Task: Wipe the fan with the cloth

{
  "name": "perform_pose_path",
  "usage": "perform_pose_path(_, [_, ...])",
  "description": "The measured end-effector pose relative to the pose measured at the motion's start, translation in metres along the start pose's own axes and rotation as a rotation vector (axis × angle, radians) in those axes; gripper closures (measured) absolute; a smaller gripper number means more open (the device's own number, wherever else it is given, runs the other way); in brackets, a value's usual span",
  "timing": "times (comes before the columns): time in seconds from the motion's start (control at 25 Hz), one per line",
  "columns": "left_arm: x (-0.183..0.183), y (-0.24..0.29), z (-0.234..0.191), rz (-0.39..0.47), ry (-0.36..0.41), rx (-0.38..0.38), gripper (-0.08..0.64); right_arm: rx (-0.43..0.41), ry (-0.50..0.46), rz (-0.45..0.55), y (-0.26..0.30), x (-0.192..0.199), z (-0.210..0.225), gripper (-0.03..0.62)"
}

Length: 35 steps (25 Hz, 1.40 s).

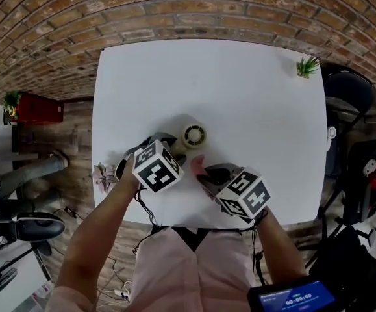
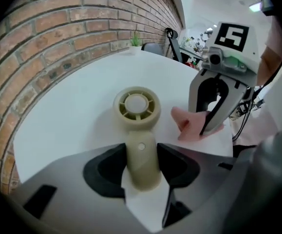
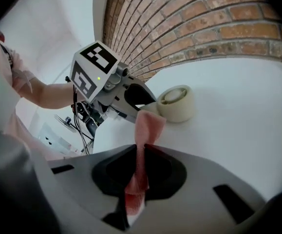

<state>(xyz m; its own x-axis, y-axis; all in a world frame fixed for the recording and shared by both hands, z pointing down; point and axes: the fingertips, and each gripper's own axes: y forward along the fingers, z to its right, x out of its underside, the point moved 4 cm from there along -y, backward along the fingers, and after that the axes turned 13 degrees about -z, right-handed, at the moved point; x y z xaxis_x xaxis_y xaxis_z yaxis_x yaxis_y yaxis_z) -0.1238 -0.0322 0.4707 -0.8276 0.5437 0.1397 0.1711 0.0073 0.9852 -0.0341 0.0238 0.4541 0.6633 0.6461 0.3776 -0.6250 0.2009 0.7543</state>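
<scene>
Beige fan lies near the table's front edge, handle clamped by the left gripper; right gripper pinches a pink cloth beside it.

Light is soft and even, seemingly from overhead; the white table glares nearly featureless, and the fan throws only a faint shadow. Fisheye distortion bows the brick wall; gripper views have black corners and blurred foregrounds.
</scene>
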Motion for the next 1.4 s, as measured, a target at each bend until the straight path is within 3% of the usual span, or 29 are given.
perform_pose_path(0.28, [0.000,0.000,0.001,-0.014,0.038,0.005,0.354,-0.032,0.026,-0.025,0.017,-0.018,0.007,0.557])
perform_pose_path(0.84, [0.008,-0.002,0.002,-0.022,0.069,0.006,0.354,0.077,0.235,0.032,0.021,-0.038,0.025,0.558])
perform_pose_path(1.4, [0.010,-0.003,0.000,-0.033,0.099,0.012,0.354,0.084,0.357,0.079,0.015,-0.033,0.030,0.558])
